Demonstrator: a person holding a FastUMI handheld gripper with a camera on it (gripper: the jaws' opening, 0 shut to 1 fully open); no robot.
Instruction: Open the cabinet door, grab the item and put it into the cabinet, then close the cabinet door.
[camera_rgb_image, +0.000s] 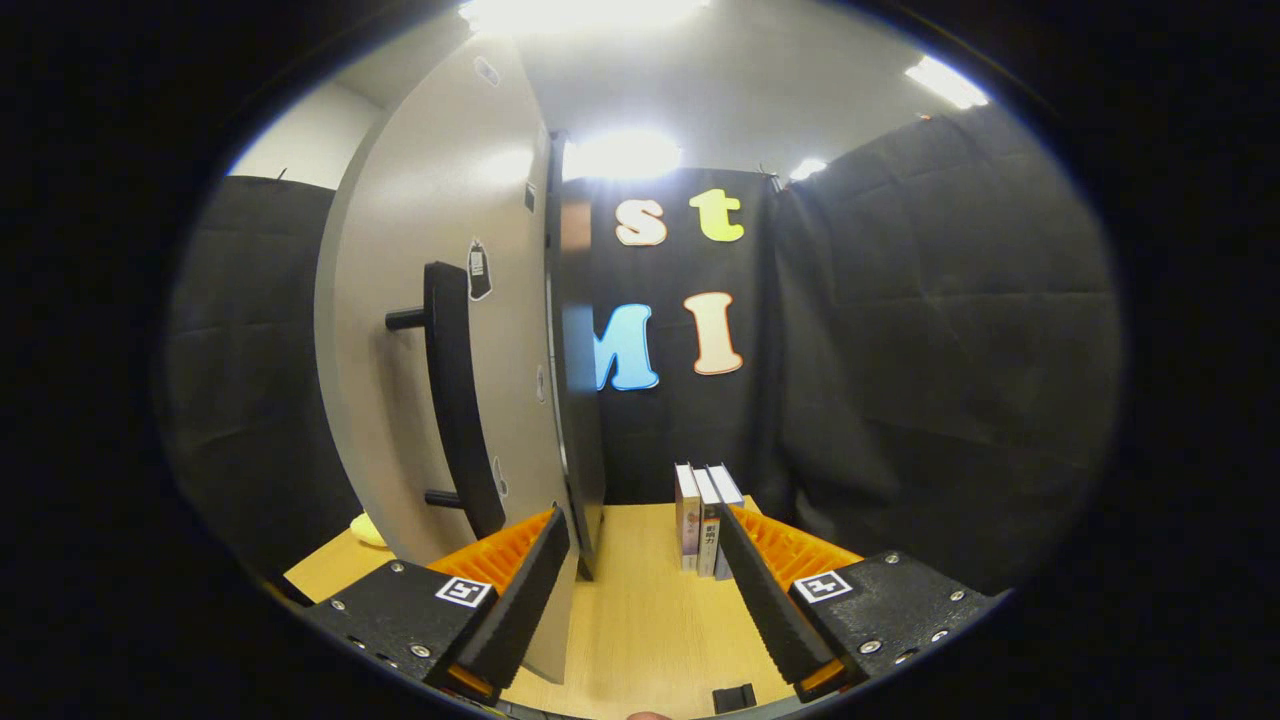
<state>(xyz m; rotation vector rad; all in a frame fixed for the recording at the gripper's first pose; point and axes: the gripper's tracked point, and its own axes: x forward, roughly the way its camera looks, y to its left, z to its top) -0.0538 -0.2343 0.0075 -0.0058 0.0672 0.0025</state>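
A tall grey cabinet door (430, 330) with a long black bar handle (455, 400) stands swung open, seen nearly edge-on just ahead of my left finger. The door's free edge (578, 400) sits a little left of the gap between my fingers. My gripper (645, 545) is open with nothing between its fingers. Beyond the right finger, three upright books (703, 515) stand together on the wooden table (640, 610), close to the fingertip but not gripped. The cabinet's inside is hidden behind the door.
A small yellow object (368, 530) lies on the table left of the door, mostly hidden. A small black block (733, 697) sits at the table's near edge between my fingers. Black cloth walls close in at the back and right.
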